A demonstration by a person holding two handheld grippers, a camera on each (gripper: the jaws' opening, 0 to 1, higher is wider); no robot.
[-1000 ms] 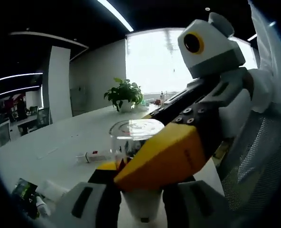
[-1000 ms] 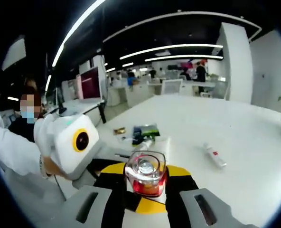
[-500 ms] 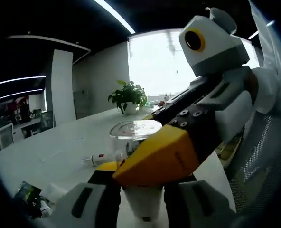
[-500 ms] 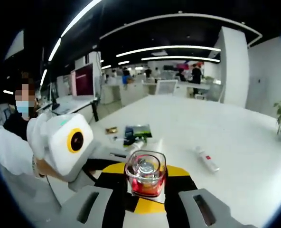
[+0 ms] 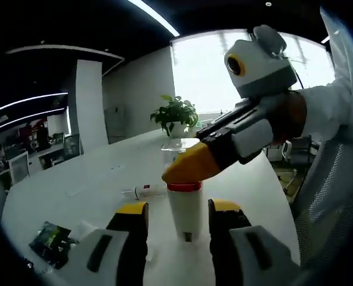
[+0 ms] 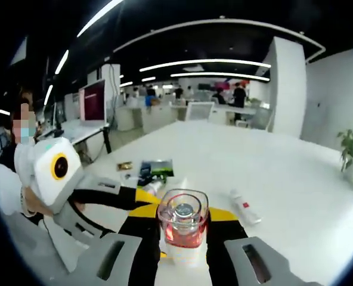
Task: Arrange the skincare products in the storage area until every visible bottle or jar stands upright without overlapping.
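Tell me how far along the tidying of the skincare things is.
Done: one bottle stands upright on the table. In hand: the right claw appears to grip its cap, with the left claw open around its base. Left: a tube lies flat, and a dark packet lies beside small items I cannot make out.

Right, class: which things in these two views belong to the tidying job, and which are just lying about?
Part of the job:
white bottle with red band and clear cap
left gripper, jaws either side of the bottle
right gripper, jaws flanking the cap
small white tube lying flat

Just lying about:
dark green packet
potted plant
white table
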